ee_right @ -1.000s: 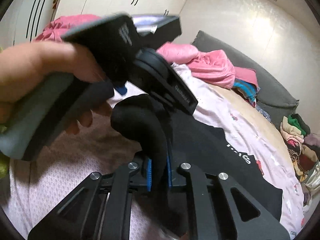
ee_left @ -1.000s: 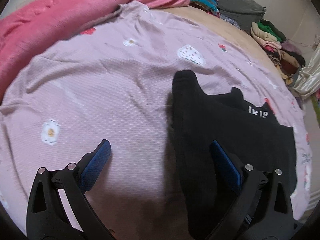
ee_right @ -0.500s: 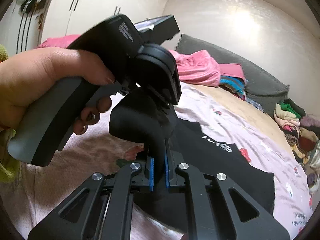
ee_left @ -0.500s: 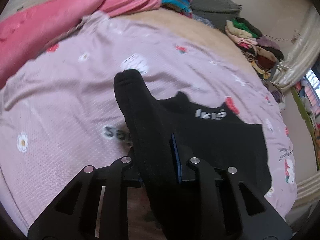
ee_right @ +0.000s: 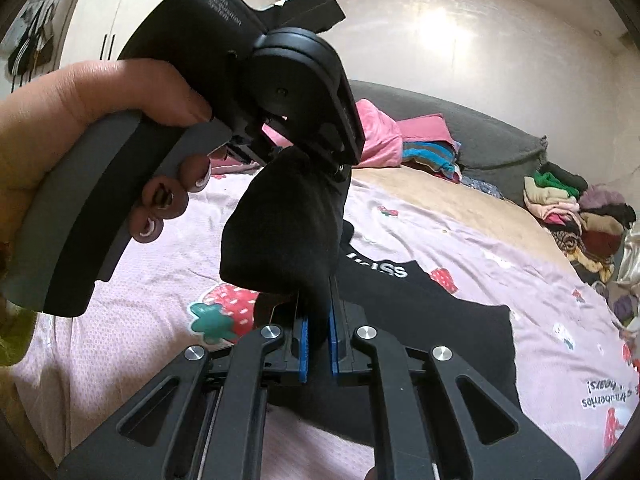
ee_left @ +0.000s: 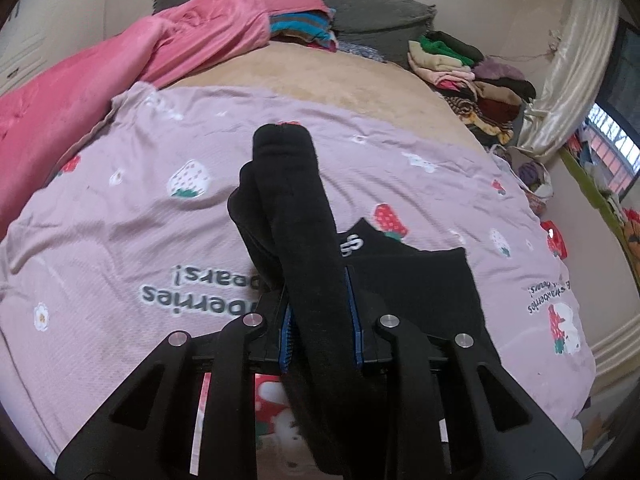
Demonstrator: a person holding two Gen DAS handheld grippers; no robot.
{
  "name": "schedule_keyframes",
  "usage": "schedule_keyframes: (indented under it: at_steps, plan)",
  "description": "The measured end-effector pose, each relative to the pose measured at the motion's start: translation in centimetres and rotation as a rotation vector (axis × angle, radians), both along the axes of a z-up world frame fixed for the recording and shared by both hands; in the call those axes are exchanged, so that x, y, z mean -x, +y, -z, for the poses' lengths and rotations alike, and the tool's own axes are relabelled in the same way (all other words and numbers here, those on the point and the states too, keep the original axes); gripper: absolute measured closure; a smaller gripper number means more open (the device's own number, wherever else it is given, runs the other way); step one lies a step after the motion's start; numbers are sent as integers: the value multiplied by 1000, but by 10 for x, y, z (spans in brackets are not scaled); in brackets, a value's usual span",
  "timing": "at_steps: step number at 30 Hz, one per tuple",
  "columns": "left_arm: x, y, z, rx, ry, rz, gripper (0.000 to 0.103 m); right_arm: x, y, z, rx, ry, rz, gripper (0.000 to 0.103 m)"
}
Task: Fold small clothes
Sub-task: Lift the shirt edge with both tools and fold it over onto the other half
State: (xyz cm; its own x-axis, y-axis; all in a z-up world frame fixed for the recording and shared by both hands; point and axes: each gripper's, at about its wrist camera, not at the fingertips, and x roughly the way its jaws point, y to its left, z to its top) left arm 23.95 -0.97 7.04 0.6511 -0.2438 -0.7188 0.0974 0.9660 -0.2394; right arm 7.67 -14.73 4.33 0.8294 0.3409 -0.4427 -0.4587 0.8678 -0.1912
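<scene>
A small black garment with white lettering point(ee_left: 416, 280) lies partly on the lilac strawberry-print sheet point(ee_left: 120, 208). My left gripper point(ee_left: 320, 328) is shut on a thick rolled fold of it point(ee_left: 296, 216) that sticks up past the fingers. My right gripper point(ee_right: 318, 344) is shut on another bunched part of the same black garment point(ee_right: 280, 232), lifted above the sheet point(ee_right: 460, 236). The left gripper body and the hand holding it point(ee_right: 224, 120) fill the upper left of the right wrist view, right above that bunch.
A pink blanket point(ee_left: 100, 80) lies along the far left of the bed. A grey cushion point(ee_left: 360, 8) with folded clothes stands at the back. A pile of clothes point(ee_left: 472, 76) sits at the far right, by a curtain point(ee_left: 568, 64).
My left gripper was open over the sheet and has shut on the black garment's fold and lifted it. My right gripper stayed shut on the garment and rose with it.
</scene>
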Motion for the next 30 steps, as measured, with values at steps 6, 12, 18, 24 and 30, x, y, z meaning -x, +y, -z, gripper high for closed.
schedule_keyframes:
  at_steps: [6, 12, 18, 24, 30]
  plan:
    - [-3, -35, -5, -29, 0, 44, 89, 2, -28, 0, -51, 26, 41, 97]
    - [-9, -75, 0, -48, 17, 89, 89, 1, -58, 7, -96, 57, 77, 97]
    - [-20, -112, 13, -66, 54, 125, 89, -2, -90, 19, -151, 105, 122, 97]
    - [-29, -143, 29, -74, 94, 153, 89, -6, -118, 28, -213, 173, 164, 97]
    - [-37, -170, 51, -87, 132, 175, 86, -13, -146, 41, -315, 275, 184, 97]
